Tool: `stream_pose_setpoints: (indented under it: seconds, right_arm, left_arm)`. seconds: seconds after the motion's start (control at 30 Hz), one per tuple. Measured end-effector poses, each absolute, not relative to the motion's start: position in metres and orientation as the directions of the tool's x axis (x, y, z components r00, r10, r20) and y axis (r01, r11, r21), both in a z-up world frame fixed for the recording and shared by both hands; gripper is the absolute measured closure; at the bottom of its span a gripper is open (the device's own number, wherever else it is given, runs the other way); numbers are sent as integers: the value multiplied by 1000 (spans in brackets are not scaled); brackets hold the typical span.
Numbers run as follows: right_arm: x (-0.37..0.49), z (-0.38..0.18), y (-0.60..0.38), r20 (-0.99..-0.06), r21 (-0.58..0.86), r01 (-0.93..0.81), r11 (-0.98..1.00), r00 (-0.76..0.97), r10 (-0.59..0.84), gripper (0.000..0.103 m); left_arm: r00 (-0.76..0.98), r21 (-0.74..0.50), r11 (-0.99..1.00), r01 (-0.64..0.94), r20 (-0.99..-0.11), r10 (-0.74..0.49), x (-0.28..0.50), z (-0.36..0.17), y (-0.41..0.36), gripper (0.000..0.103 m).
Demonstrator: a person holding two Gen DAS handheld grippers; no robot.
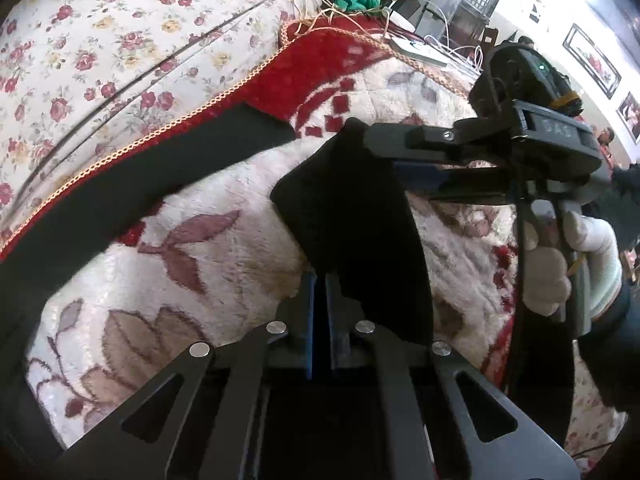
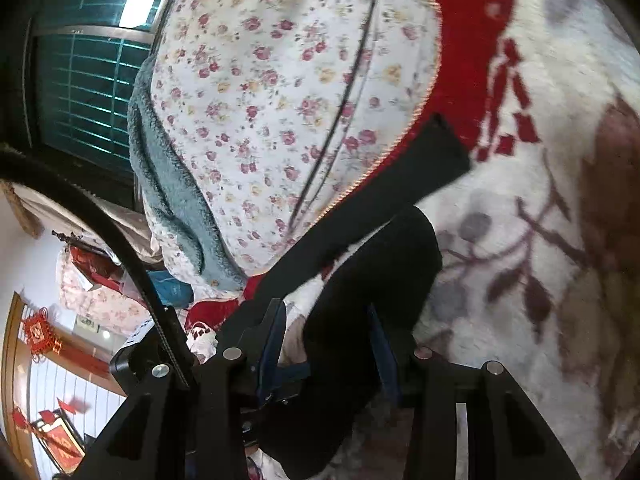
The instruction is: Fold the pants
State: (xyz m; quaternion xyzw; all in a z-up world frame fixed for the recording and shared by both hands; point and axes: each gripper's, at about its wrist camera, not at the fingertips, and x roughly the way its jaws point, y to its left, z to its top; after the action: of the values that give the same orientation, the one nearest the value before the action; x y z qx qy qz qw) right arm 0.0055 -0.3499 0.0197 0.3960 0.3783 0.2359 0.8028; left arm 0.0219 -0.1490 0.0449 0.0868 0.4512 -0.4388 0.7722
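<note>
My left claw (image 1: pixel 319 292): jaws closed together; the dark cloth hangs just beside and over the right pad, but whether any of it is pinched I cannot tell.
My right claw (image 2: pixel 332 344): jaws partly apart with a thick bunch of black cloth between the blue pads, gripped as I judge it.
Right claw from the left view (image 1: pixel 384 148): it carries a raised fold of the same cloth, my gloved hand (image 1: pixel 560 264) on its handle.
Pants (image 1: pixel 132 200): black, one long leg lying across the fleece blanket (image 1: pixel 224 280), its hem near the red border.
Beyond: floral sheet (image 1: pixel 100 40).
Doing it well: keep both corners level and taut, carry the fold over the flat leg, match edges before letting go.
</note>
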Motion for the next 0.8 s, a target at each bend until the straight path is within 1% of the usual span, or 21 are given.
stream_pose_setpoints:
  seconds: [0.03, 0.1, 0.13, 0.17, 0.2, 0.23, 0.27, 0.33, 0.4, 0.57, 0.73, 0.77, 0.8]
  right_arm:
    - [7, 19, -348, -429, 811, -74, 581, 600, 675, 62]
    - [8, 17, -349, -447, 804, -58, 591, 597, 667, 62]
    - [8, 14, -350, -456, 802, -47, 596, 596, 661, 62]
    - [8, 12, -352, -459, 803, -40, 594, 594, 660, 62]
    - [8, 9, -354, -459, 807, -34, 590, 593, 661, 62]
    - [7, 7, -356, -456, 811, -29, 585, 594, 662, 62]
    - [6, 5, -357, -454, 813, -27, 581, 595, 663, 62]
    - [6, 2, -360, -451, 819, -21, 573, 593, 667, 62]
    - [5, 1, -361, -454, 819, -18, 573, 590, 668, 62]
    - [4, -1, -365, -452, 822, -20, 570, 587, 672, 62]
    - [3, -5, -367, -450, 825, -16, 565, 586, 674, 62]
    - [3, -5, -368, -451, 825, -14, 565, 586, 674, 62]
    - [3, -6, -368, -451, 826, -12, 564, 587, 673, 62]
  left_arm:
    - [204, -266, 603, 752, -776, -596, 24, 45, -148, 99]
    - [161, -311, 589, 746, -774, -613, 28, 44, -146, 98]
    - [121, -341, 571, 747, -775, -621, 31, 41, -146, 94]
    - [104, -350, 565, 747, -778, -620, 32, 40, -146, 83]
    - [99, -352, 564, 747, -781, -617, 32, 38, -146, 74]
    - [98, -354, 563, 746, -779, -619, 32, 37, -147, 60]
    - [100, -361, 557, 748, -769, -632, 32, 38, -146, 58]
    - [86, -375, 534, 758, -754, -651, 31, 40, -146, 58]
    - [54, -371, 500, 783, -759, -649, 29, 40, -150, 54]
    - [69, -273, 490, 828, -817, -573, 27, 32, -163, 54]
    - [81, -261, 495, 829, -819, -568, 27, 27, -166, 54]
    - [100, -233, 496, 837, -825, -556, 24, 26, -167, 67]
    - [120, -200, 492, 847, -830, -544, 19, 27, -169, 77]
